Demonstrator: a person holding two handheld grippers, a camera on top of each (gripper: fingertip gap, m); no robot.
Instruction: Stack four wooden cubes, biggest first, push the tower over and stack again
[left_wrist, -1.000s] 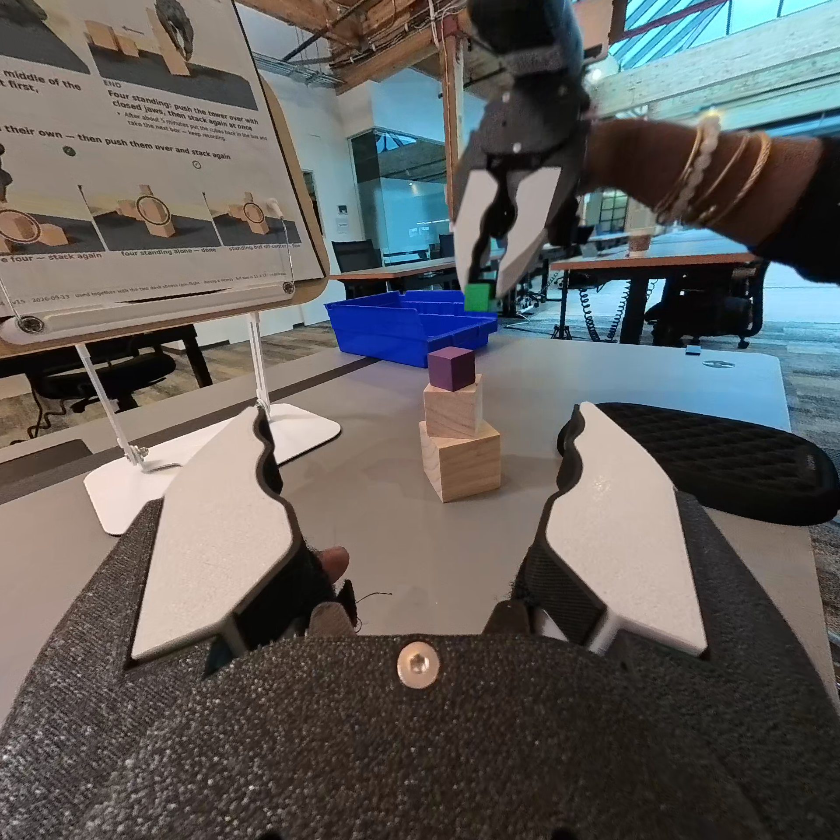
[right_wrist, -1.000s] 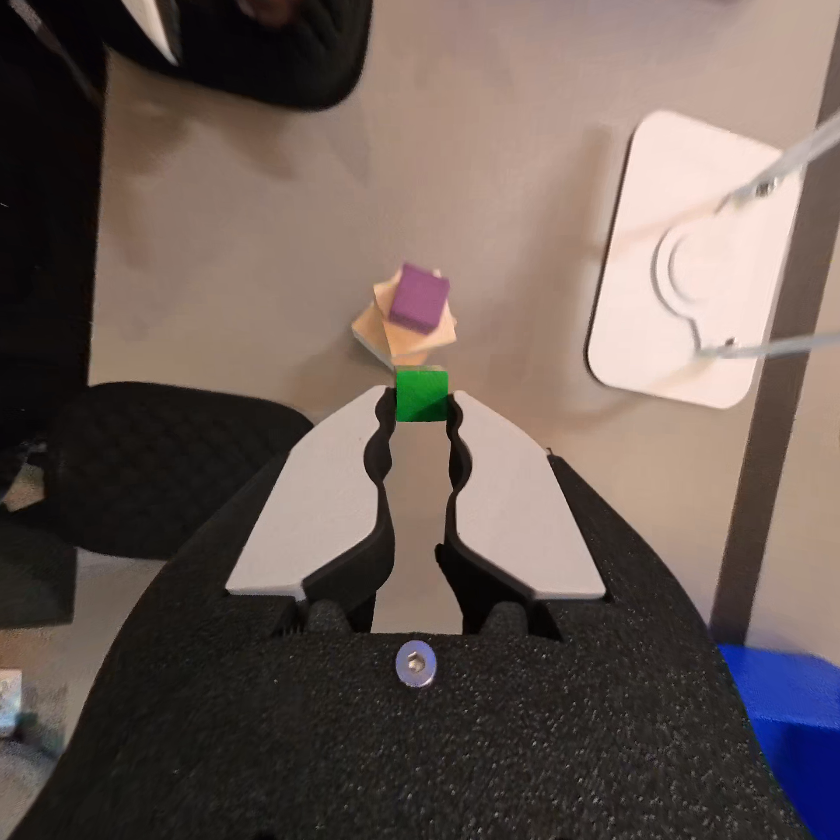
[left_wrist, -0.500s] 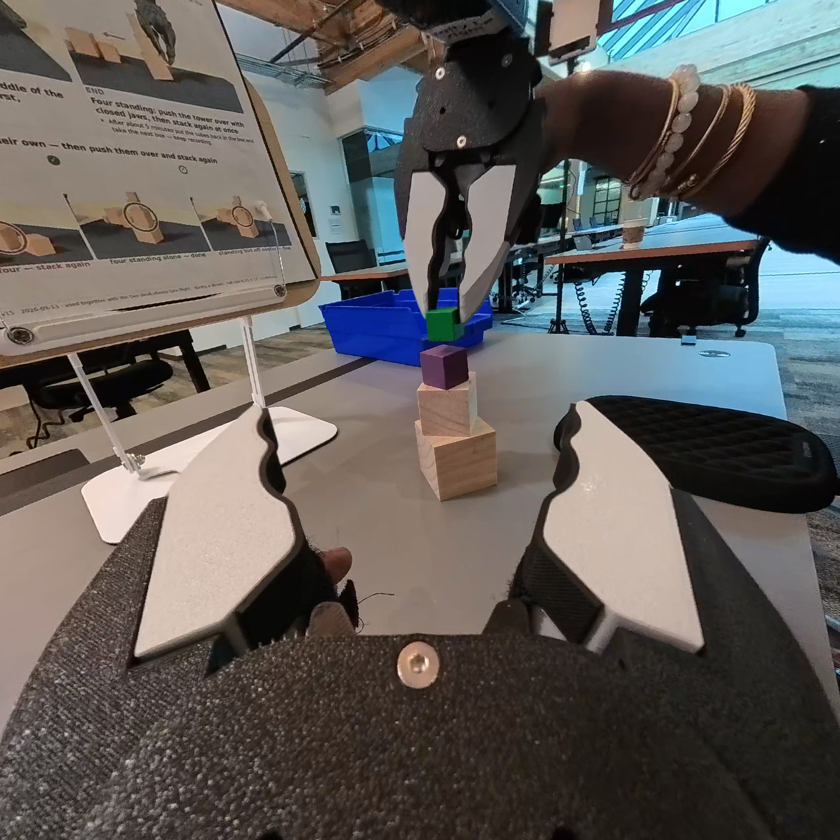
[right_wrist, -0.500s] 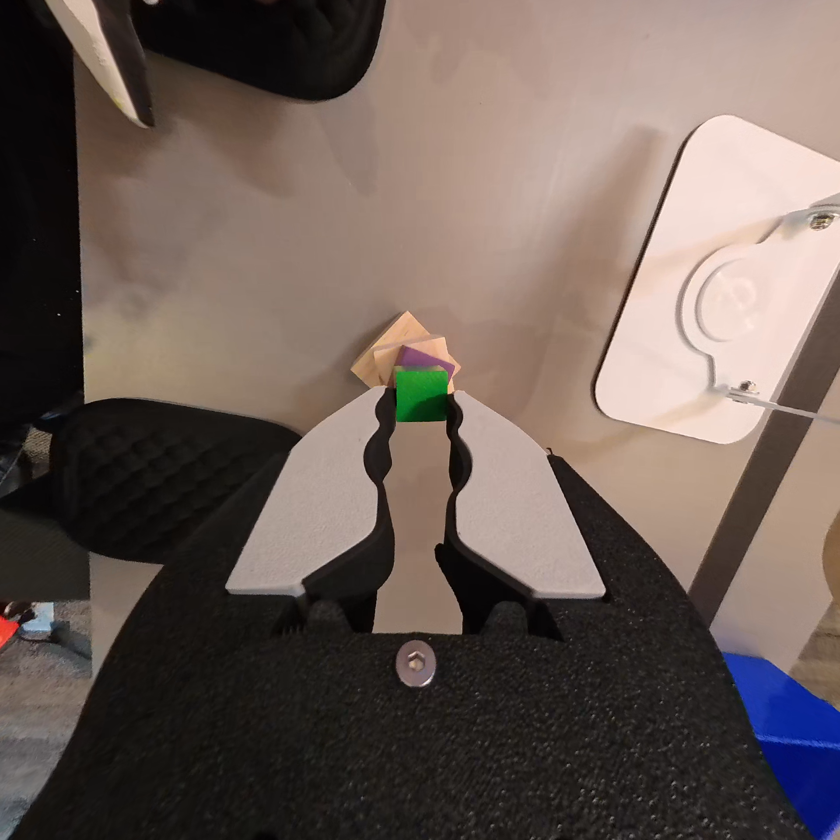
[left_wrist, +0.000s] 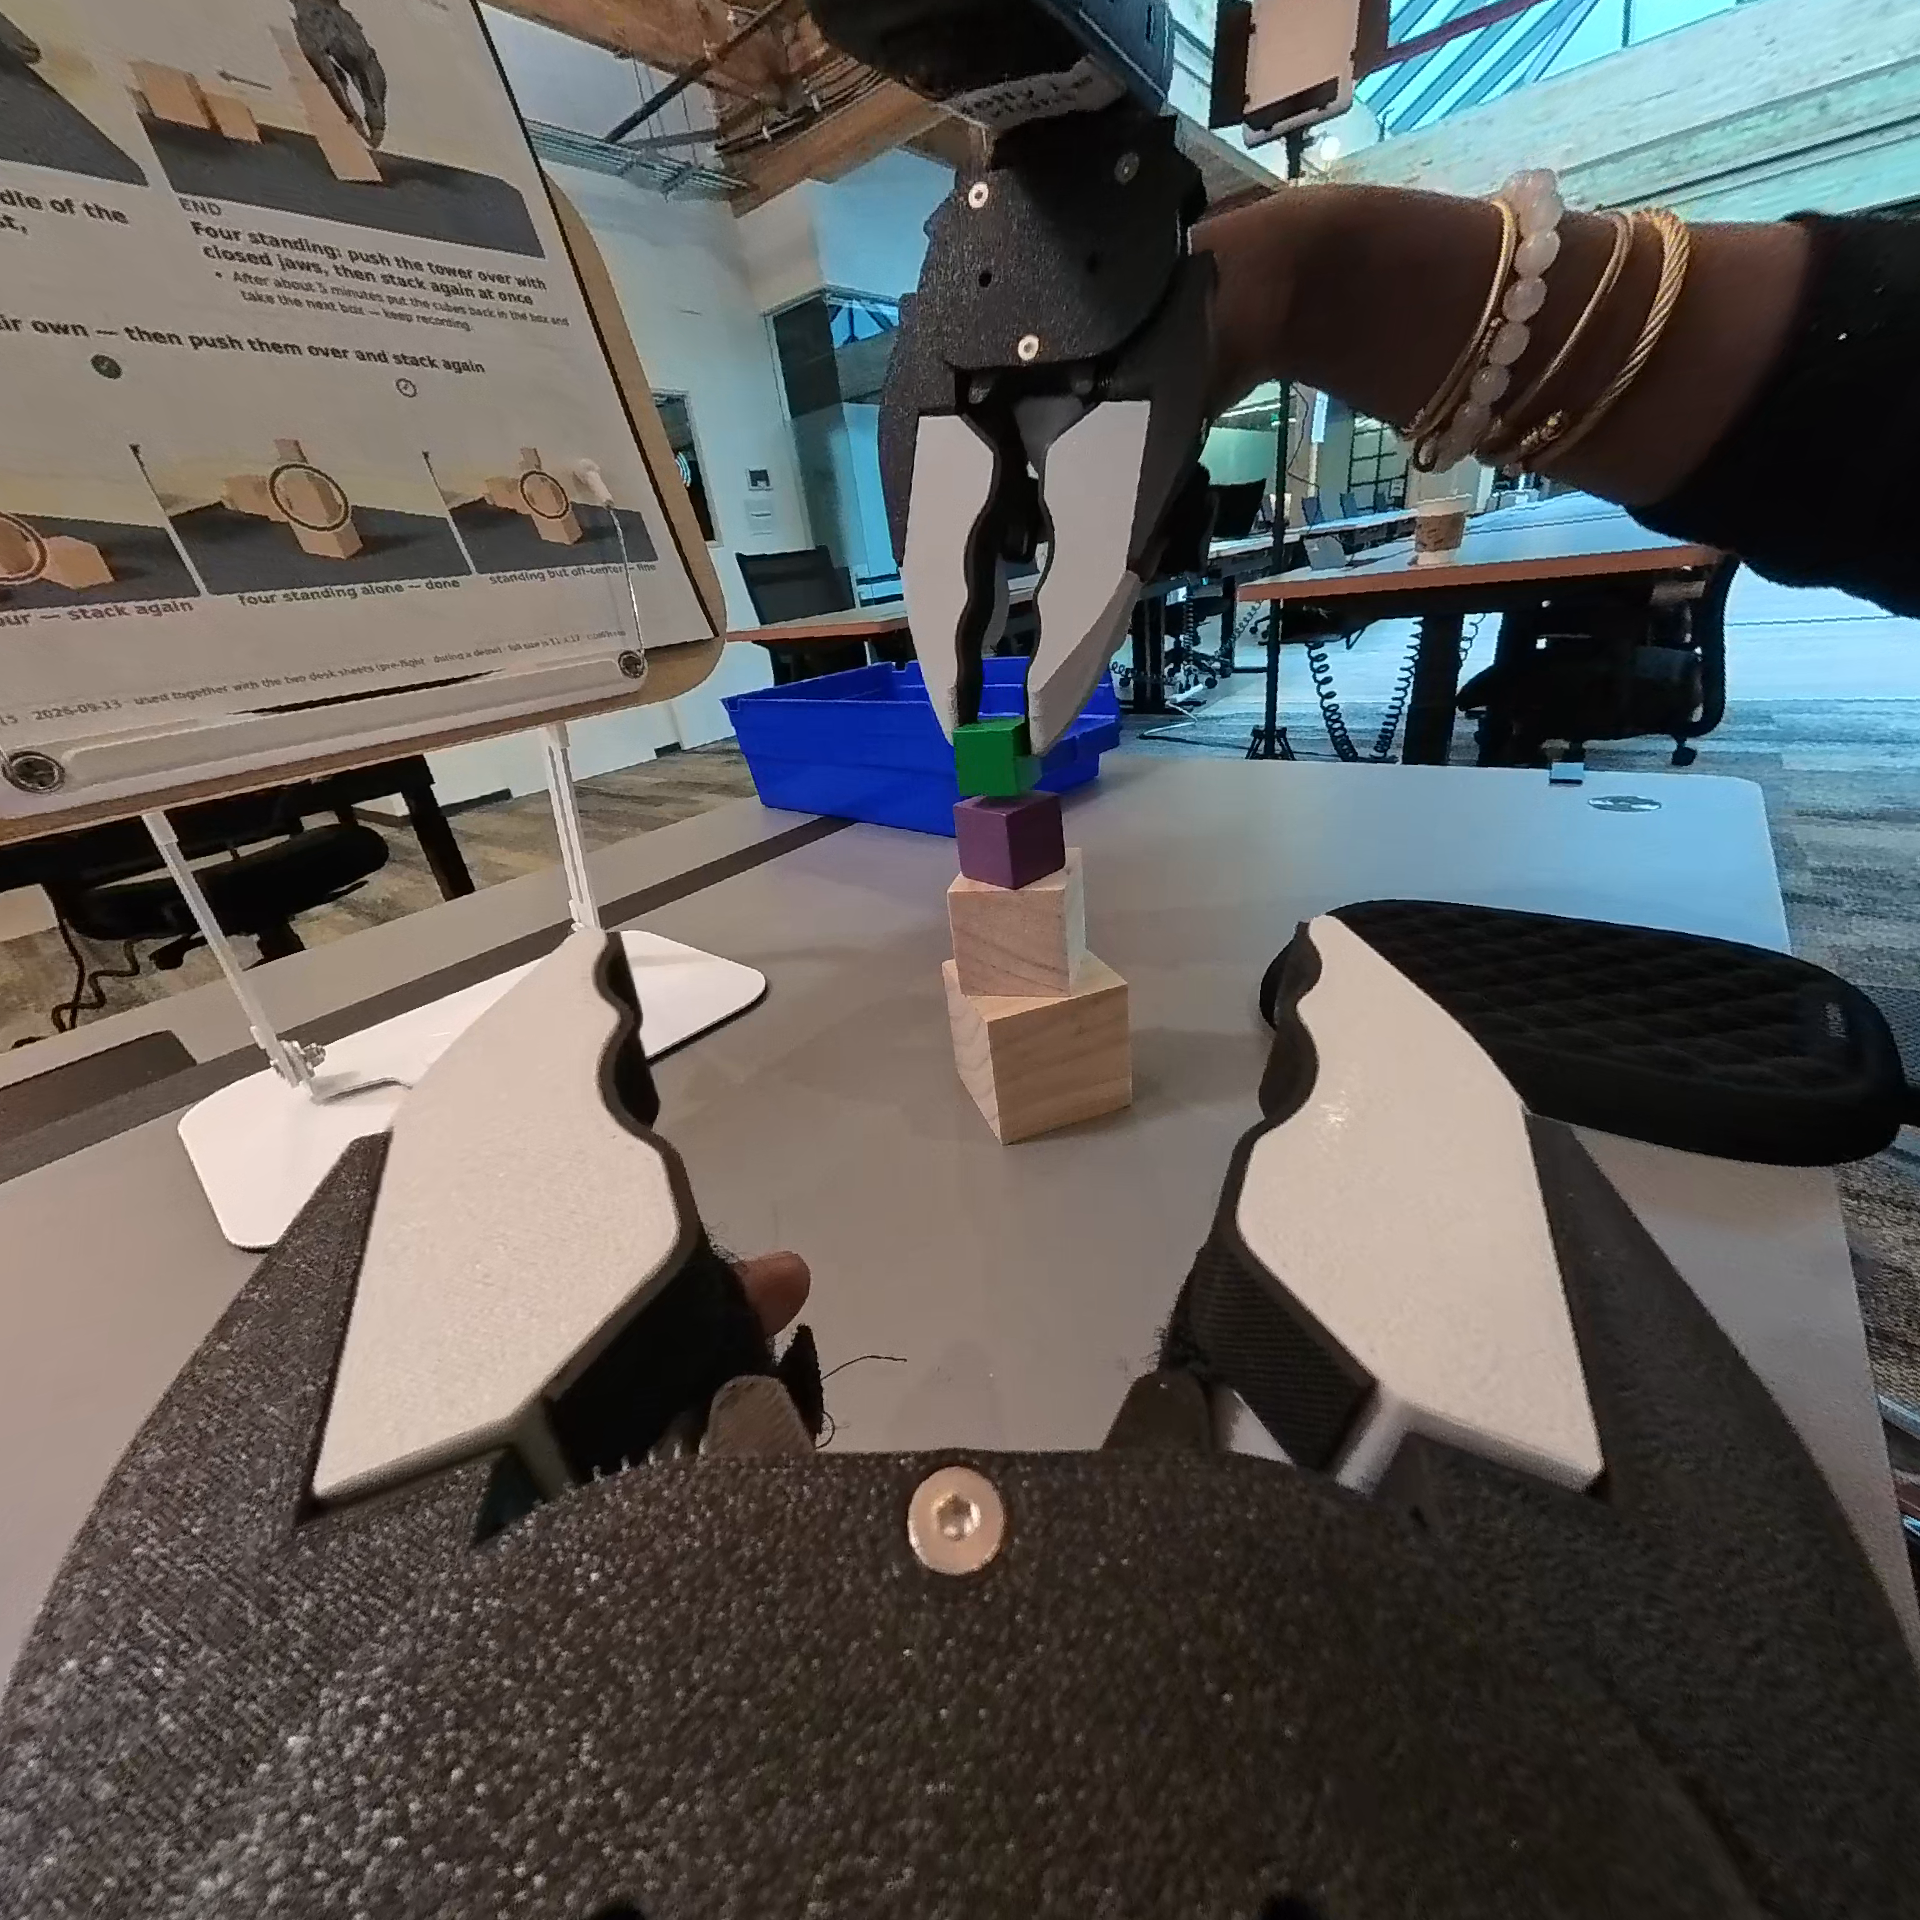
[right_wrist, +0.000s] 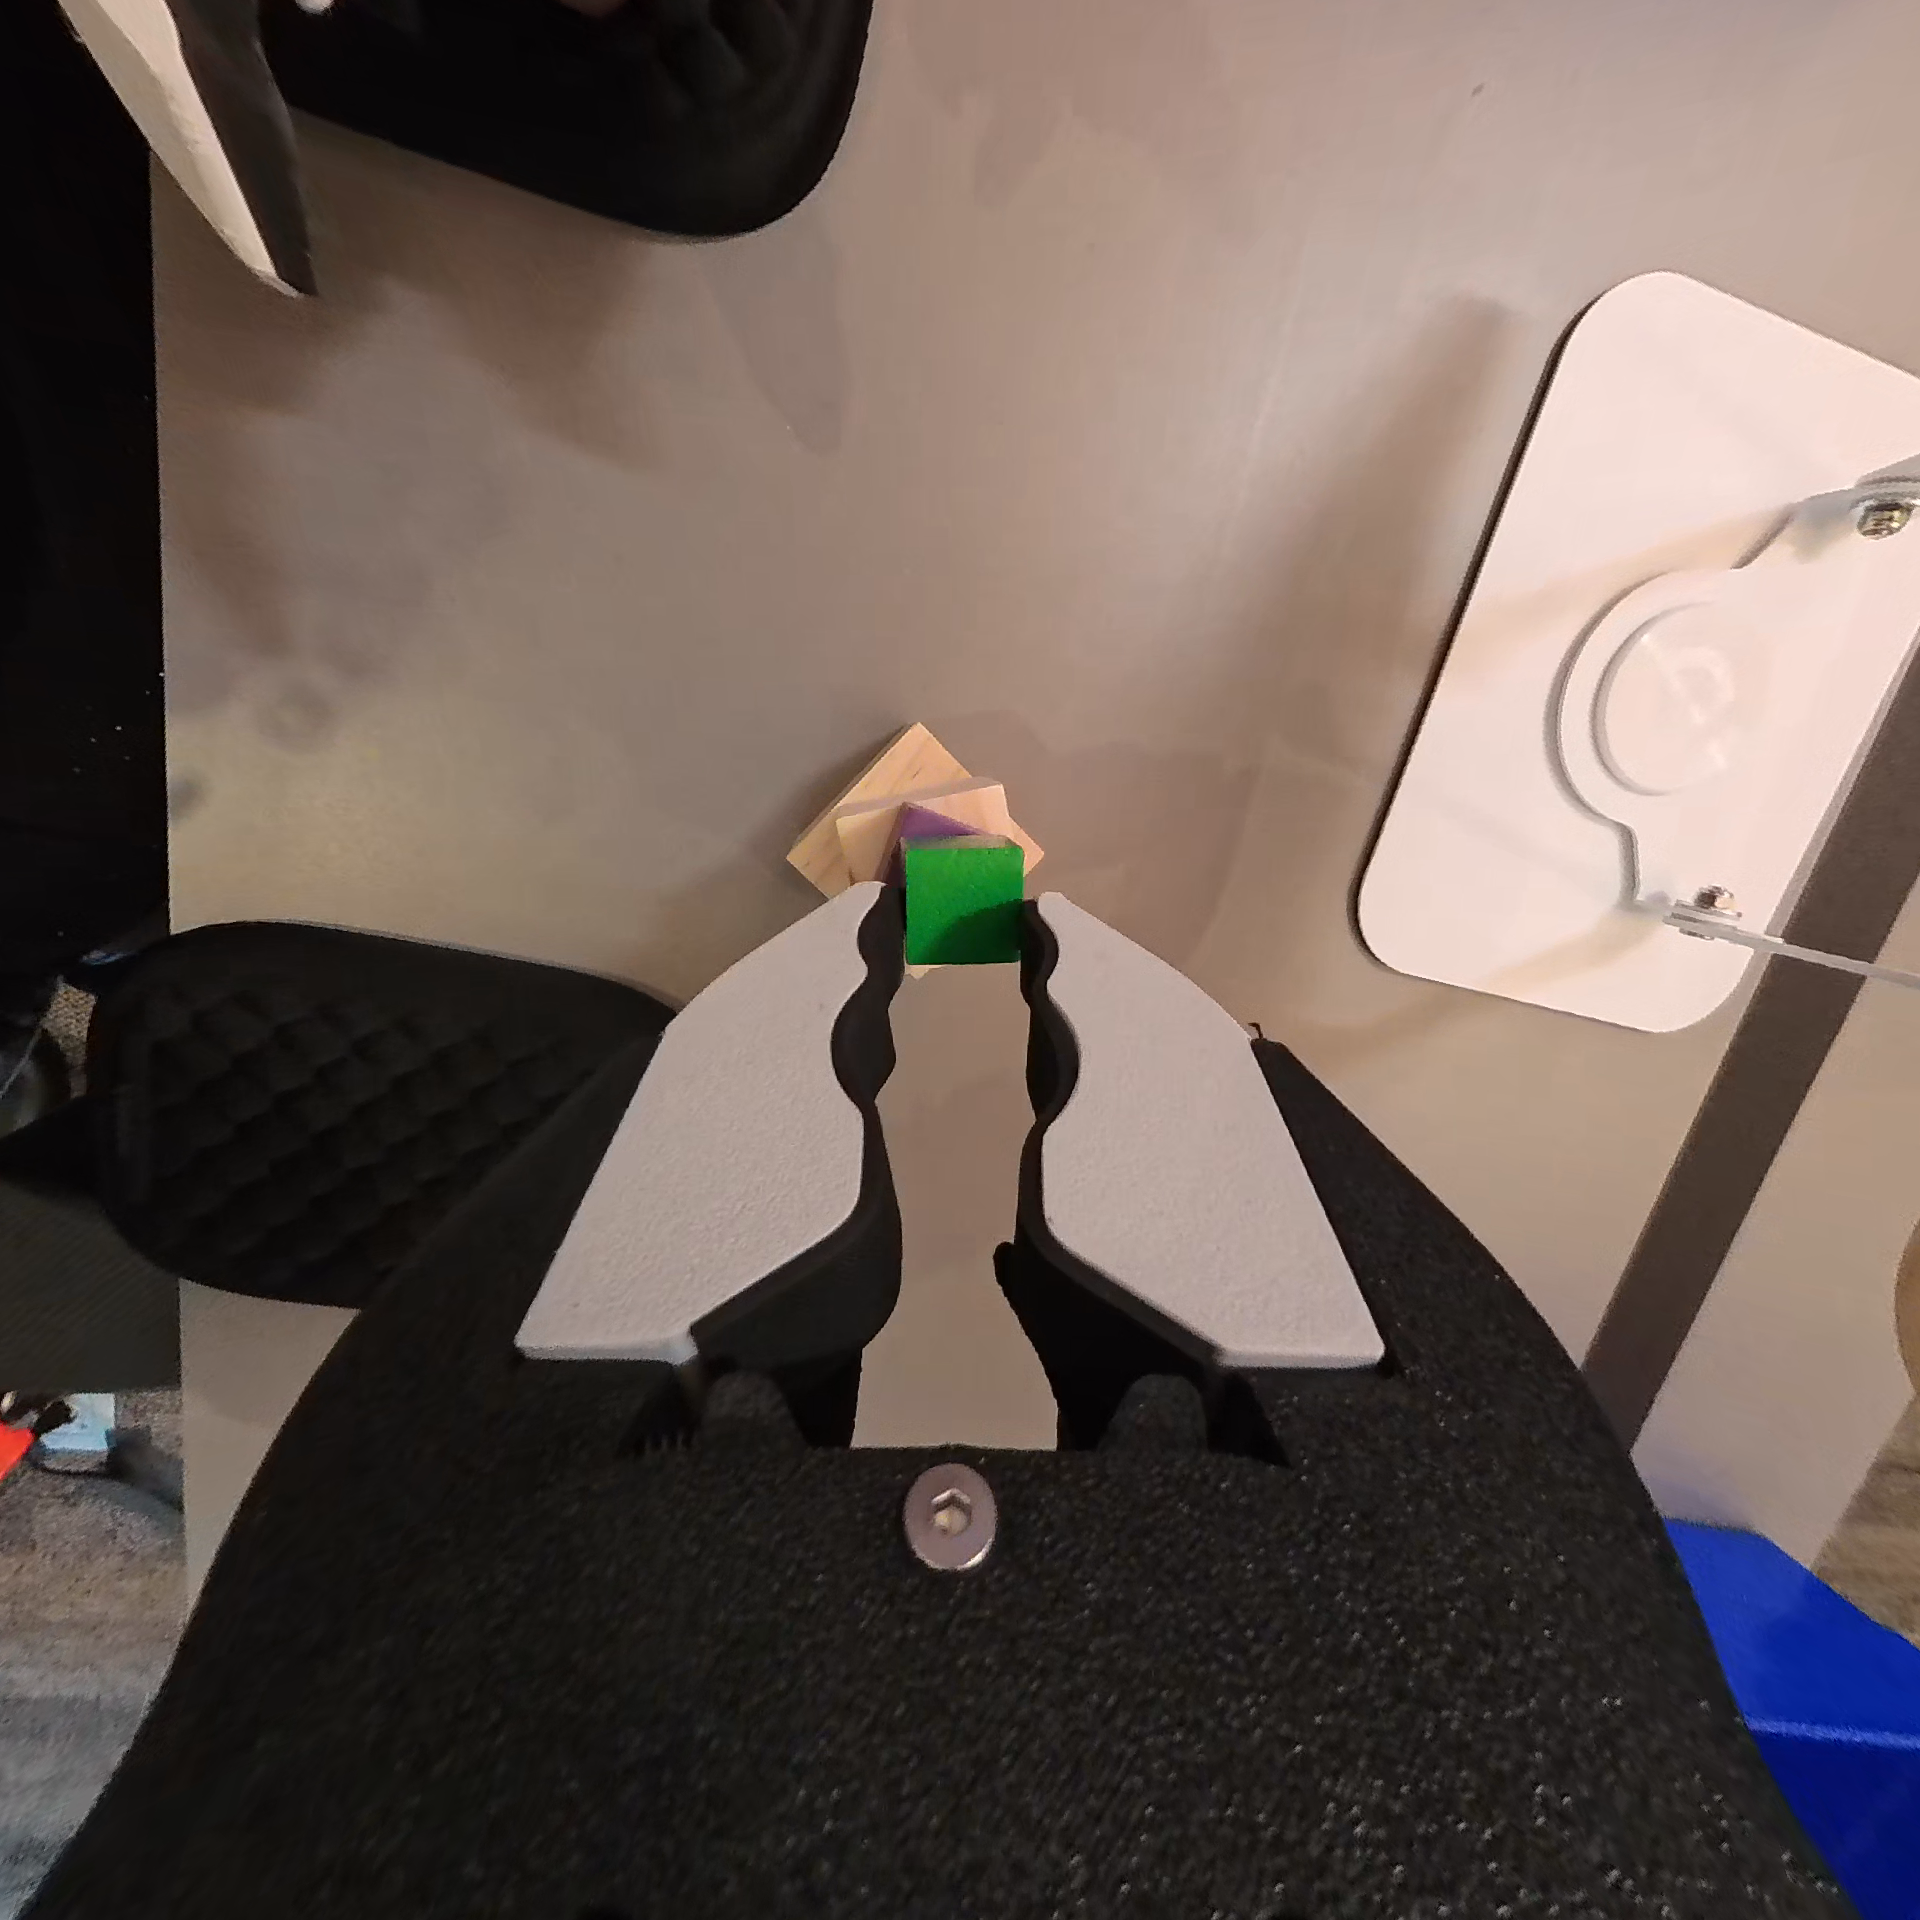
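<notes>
Overhead, the right gripper (right_wrist: 961, 914) pinches a green cube (right_wrist: 961, 904) just above the purple cube (left_wrist: 1008, 840) topping the stack, while the left gripper's (left_wrist: 951, 1023) jaws gape empty nearby.

Bright, even daylight in the left wrist view, pouring from skylights (left_wrist: 1621, 62) and glazed walls behind. Dimmer, warmer cast in the right wrist view, with soft overlapping shadows spread over the grey tabletop (right_wrist: 623, 540) and a dark shadow across the green cube (right_wrist: 961, 906). Mild glare on the white stand base (right_wrist: 1662, 665). Strong fisheye bending at edges. Sharp centres, slight softness toward corners.
</notes>
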